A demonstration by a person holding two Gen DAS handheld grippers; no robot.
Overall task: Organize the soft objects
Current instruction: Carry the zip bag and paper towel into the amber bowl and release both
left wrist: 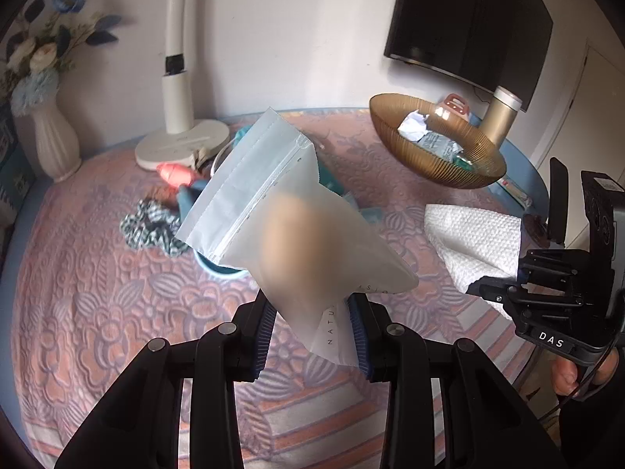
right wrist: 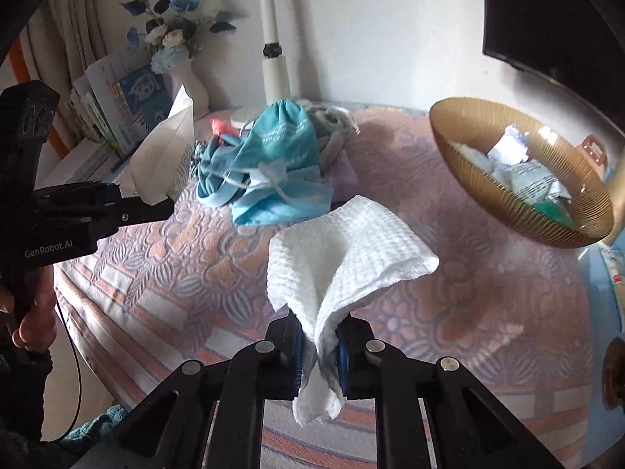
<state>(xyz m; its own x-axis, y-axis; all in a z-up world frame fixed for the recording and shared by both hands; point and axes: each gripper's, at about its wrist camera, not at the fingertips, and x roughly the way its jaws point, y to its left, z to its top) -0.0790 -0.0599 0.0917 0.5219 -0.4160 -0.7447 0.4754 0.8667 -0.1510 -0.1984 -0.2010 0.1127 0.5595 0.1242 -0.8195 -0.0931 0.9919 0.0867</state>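
My left gripper [left wrist: 312,336] is shut on the bottom corner of a frosted zip bag [left wrist: 289,226] with a tan lump inside, lifted over the table. The same bag [right wrist: 164,160] shows at the left of the right wrist view, in the left gripper [right wrist: 156,203]. My right gripper [right wrist: 318,355] is shut on a white waffle-textured cloth [right wrist: 343,250], which fans out above the pads. From the left wrist view that cloth [left wrist: 472,242] hangs at the right, in the right gripper [left wrist: 484,289]. A teal drawstring pouch [right wrist: 281,164] and a checked scrunchie [left wrist: 150,228] lie on the tablecloth.
A ribbed amber bowl [right wrist: 461,156] holding crumpled papers and packets stands at the back right. A white lamp base [left wrist: 179,148], a white vase of flowers [left wrist: 54,144] and stacked books [right wrist: 105,117] line the back. A dark screen [left wrist: 468,19] hangs on the wall.
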